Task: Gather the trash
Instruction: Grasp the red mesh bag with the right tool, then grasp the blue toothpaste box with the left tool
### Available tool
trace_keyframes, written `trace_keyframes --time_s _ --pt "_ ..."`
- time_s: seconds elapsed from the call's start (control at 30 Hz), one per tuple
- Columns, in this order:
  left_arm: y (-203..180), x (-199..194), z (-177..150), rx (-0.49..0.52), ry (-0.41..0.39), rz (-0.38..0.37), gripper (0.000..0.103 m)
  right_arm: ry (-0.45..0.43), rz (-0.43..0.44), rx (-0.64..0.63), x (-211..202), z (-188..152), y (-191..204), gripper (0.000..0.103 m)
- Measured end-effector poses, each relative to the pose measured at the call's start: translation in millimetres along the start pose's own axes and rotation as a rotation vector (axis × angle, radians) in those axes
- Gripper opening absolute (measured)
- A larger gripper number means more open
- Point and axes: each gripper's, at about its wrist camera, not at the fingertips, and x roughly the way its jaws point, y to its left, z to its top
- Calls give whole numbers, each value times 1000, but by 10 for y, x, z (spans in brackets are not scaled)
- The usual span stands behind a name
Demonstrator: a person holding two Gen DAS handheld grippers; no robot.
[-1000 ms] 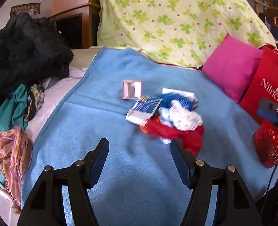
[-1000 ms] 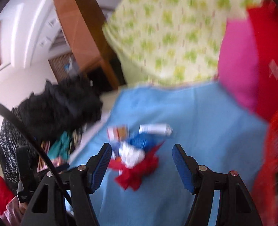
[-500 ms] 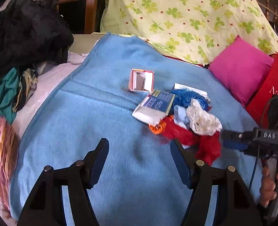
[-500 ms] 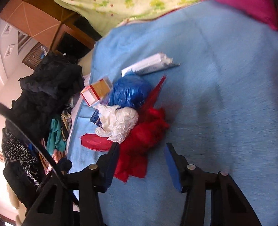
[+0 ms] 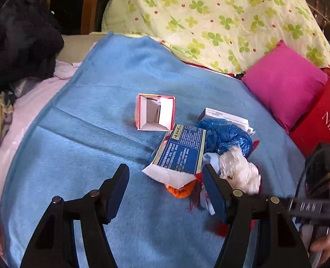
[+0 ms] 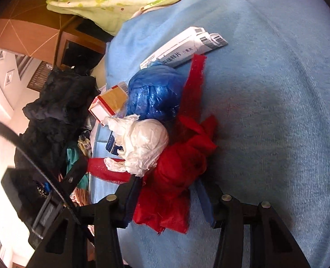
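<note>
A trash pile lies on the blue blanket (image 5: 93, 116). It holds a red plastic bag (image 6: 176, 167), a crumpled white bag (image 6: 142, 143), a blue bag (image 6: 156, 93), a long white medicine box (image 6: 178, 49), a blue printed carton (image 5: 180, 151), an open red-and-white box (image 5: 156, 114) and an orange scrap (image 5: 180, 191). My right gripper (image 6: 167, 183) is low at the pile's near side. Its jaws are closing with the red bag between them, and a thin gap shows at the right pad. My left gripper (image 5: 165, 172) is open just short of the carton's white flap, holding nothing.
A pink cushion (image 5: 283, 82) and a red shopping bag (image 5: 321, 122) lie at the right of the bed. A clover-print sheet (image 5: 209, 17) covers the far end. Dark clothes (image 5: 19, 40) are heaped at the left. A person's hand (image 5: 323, 243) holds the right tool.
The right gripper has dropped and rolled down to the pile, and its jaws have narrowed around the red bag. The left gripper has moved forward toward the carton, still open.
</note>
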Motion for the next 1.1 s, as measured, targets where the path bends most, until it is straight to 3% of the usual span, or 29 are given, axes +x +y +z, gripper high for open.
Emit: trace_keyframes --time_s 0.33,0.6,0.77,0.87,0.97,1.1 --pt "-123 196 66 -8 13 -45 68 -59 -99 -82 -434 -99 29 38" --pt "-204 382 31 25 48 -11 69 -244 -216 -138 -1105 -107 -85 37" --pt "-253 420 -13 66 51 13 69 -362 -189 -128 -1434 -84 -150 37" --pt "-249 464 -36 77 64 36 69 -367 -187 -131 -1454 -85 -136 37" --pt "-208 488 -49 71 72 66 61 -348 -191 -141 -1415 -94 -116 37" --pt "-146 409 -34 49 50 62 59 -349 -202 -165 -1362 -95 -86 37"
